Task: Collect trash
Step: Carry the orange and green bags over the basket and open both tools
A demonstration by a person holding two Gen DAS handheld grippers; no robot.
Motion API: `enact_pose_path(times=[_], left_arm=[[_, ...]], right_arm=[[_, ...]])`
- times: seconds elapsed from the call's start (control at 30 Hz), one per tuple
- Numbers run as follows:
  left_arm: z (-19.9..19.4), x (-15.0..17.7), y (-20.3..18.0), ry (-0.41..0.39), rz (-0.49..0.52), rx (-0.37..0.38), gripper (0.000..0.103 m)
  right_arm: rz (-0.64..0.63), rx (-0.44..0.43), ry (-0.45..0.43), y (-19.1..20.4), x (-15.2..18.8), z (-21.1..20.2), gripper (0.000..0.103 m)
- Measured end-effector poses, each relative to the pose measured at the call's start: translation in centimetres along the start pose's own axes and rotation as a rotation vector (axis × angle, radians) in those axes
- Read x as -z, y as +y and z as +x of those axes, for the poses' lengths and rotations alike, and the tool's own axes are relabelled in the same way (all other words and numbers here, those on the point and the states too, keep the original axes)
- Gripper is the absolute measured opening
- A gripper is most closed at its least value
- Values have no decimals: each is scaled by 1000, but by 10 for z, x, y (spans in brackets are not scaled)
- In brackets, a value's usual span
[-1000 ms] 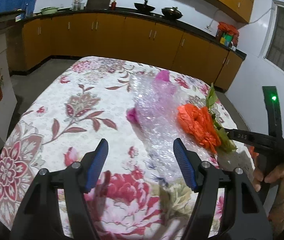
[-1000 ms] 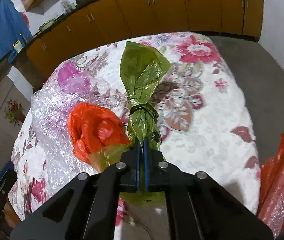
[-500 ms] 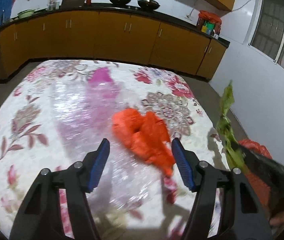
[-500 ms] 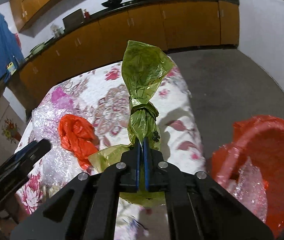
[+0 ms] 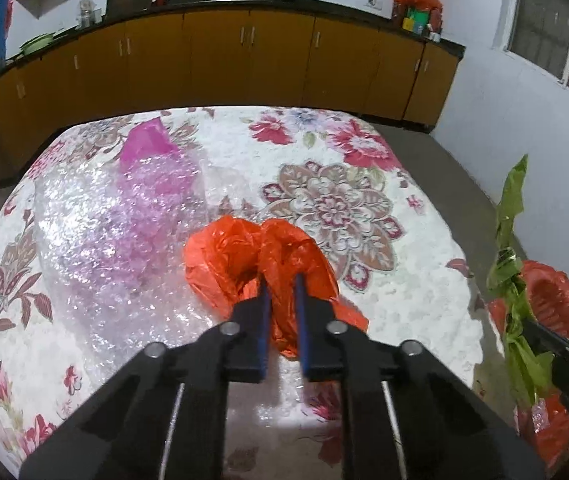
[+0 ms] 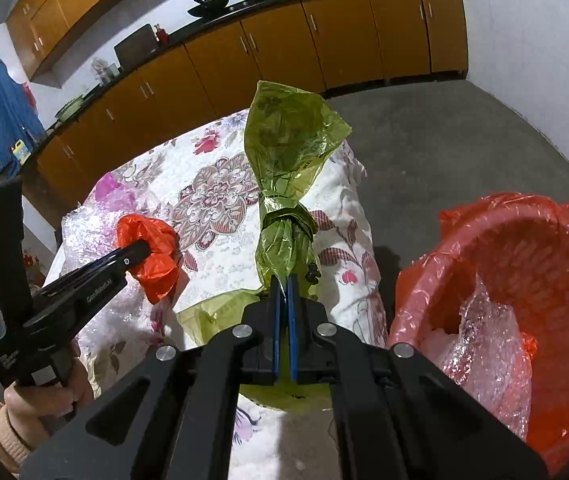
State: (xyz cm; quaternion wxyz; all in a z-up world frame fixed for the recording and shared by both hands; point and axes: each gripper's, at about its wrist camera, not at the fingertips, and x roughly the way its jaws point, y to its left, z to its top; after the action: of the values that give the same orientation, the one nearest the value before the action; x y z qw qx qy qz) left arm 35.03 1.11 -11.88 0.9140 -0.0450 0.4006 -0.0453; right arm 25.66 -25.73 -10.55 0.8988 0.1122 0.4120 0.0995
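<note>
A crumpled orange plastic bag (image 5: 240, 252) lies on the flowered tablecloth (image 5: 416, 300), partly on a sheet of bubble wrap (image 5: 100, 240). My left gripper (image 5: 282, 282) is closing its jaws on the bag, and the blue pads pinch its near fold. The right wrist view shows the same orange bag (image 6: 156, 268) with the left gripper (image 6: 144, 248) on it. My right gripper (image 6: 283, 280) is shut on a knotted green plastic bag (image 6: 288, 140), held up beside the table's right edge. The green bag (image 5: 510, 208) also shows at the right of the left wrist view.
A bin lined with a red bag (image 6: 524, 240) stands on the floor right of the table, with bubble wrap (image 6: 488, 340) inside. A pink bag (image 5: 144, 144) lies under the far end of the bubble wrap sheet. Orange cabinets (image 5: 244, 64) line the far wall.
My left gripper slid right over the bubble wrap to the orange bag and shut on it. My right gripper carried the green bag right, off the table toward the red bin.
</note>
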Motion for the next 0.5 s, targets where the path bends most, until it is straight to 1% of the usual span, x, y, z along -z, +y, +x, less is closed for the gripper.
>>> enact_pose_path(times=[0.17,0.37,0.5], left_arm=[[-21,2,-3,-54,8,78,8],[-46,5,-12,-85,23,119,7],[-63,7,-28,-95,45,159,7]], right_arm=[[11,-8,-24,-1,0,-14,4],[19,-10,-65,-8,1,-39,4],[24,7,-97,-14,4,-57,4]])
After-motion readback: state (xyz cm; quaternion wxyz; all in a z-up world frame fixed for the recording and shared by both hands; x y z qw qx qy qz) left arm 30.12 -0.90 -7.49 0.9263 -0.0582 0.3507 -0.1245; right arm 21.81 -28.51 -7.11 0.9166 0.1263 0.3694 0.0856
